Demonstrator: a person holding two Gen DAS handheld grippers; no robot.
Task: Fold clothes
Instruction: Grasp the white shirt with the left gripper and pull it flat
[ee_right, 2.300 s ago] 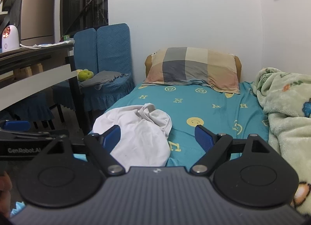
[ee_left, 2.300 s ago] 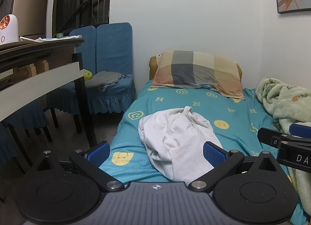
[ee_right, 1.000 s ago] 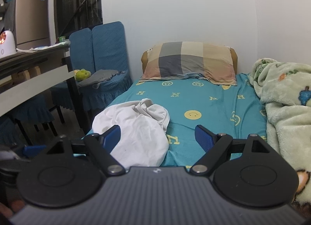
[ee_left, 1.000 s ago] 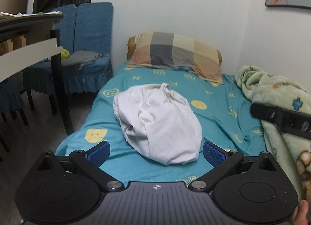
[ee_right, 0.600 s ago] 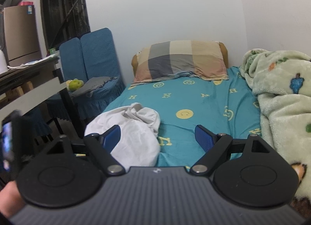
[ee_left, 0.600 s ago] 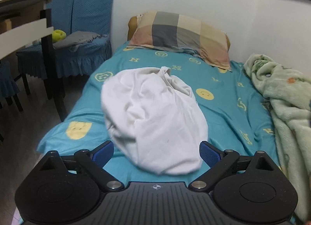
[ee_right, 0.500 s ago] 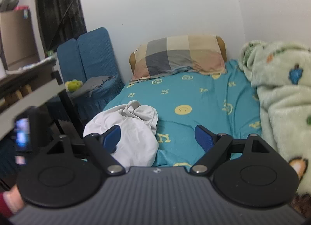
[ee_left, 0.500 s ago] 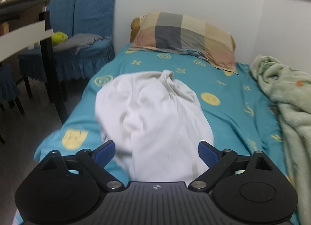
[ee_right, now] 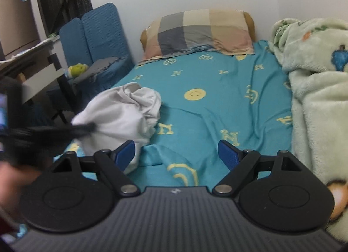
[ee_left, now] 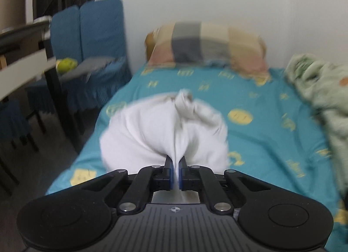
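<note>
now left claw (ee_left: 176,170) clenched on white garment (ee_left: 152,134); right claw (ee_right: 176,154) released

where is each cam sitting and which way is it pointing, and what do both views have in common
Left wrist: sits on the left gripper, looking forward and down along its fingers, which are shut on the white garment, toward the bed's head.
Right wrist: sits on the right gripper, jaws open over the teal sheet; the left gripper and a blurred hand show at its left edge.
Shared: white garment, checked pillow, green blanket, blue chairs.
</note>
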